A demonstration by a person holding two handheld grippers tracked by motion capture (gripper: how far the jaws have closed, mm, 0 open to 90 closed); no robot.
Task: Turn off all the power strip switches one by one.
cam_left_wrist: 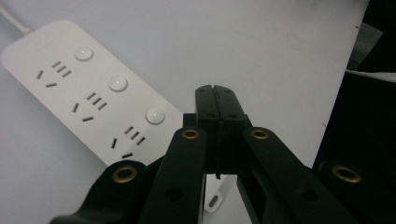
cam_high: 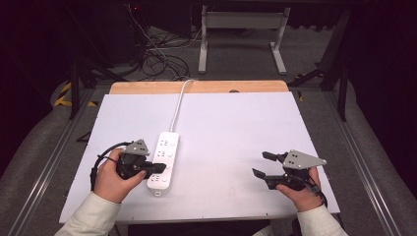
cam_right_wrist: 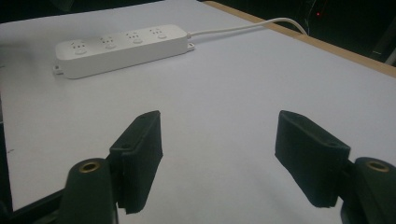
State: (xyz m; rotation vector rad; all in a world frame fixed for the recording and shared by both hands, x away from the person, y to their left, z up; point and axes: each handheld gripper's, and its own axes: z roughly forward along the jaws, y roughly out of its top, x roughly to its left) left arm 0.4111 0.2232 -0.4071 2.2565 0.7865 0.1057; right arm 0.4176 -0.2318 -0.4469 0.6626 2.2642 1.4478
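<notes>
At my remote station, the left tool [cam_high: 160, 167] hangs over the near end of a white power strip [cam_high: 164, 160] that lies lengthwise on the left half of the white tabletop [cam_high: 231, 128], its cord [cam_high: 178, 105] running off the far edge. In the left gripper view that tool [cam_left_wrist: 216, 88] has its jaws pressed flat together with nothing between them, the tip just beside the round switch [cam_left_wrist: 155, 115] nearest the strip's end; whether it touches the casing I cannot tell. The right tool [cam_high: 259, 164] waits well apart on the right side, jaws spread wide and holding nothing, and in the right gripper view I see the power strip [cam_right_wrist: 122, 43] lying far beyond them.

My reading is that a switch press is in hand. The risk: the closed tip lands off the button and pokes a socket slot, or a slanted push slides the light, unanchored strip across the smooth surface, since the other tool is too far off to brace it.
</notes>
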